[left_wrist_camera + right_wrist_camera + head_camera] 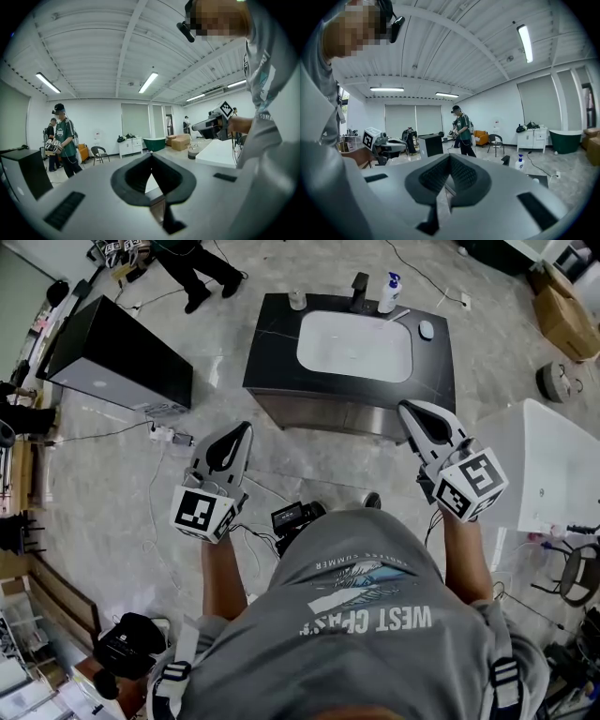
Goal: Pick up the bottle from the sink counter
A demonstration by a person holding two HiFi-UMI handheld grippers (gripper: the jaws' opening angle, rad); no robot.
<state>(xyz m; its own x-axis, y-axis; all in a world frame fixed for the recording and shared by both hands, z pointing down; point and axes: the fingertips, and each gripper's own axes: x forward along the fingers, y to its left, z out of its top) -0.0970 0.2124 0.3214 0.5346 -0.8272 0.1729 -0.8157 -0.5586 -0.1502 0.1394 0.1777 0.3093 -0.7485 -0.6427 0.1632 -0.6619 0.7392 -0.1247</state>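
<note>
The white bottle with a blue pump stands at the back of the dark sink counter, right of the black faucet; the right gripper view shows the bottle small and far off. Both grippers are held in front of the counter, well short of it, over the floor. My left gripper is shut with nothing in it, its tips meeting in the left gripper view. My right gripper is also shut and empty, jaws touching.
The white basin fills the counter's middle, with a small cup at the back left and a small pale object at the right. A black cabinet stands left, a white tub right, cables cross the floor, and a person stands beyond.
</note>
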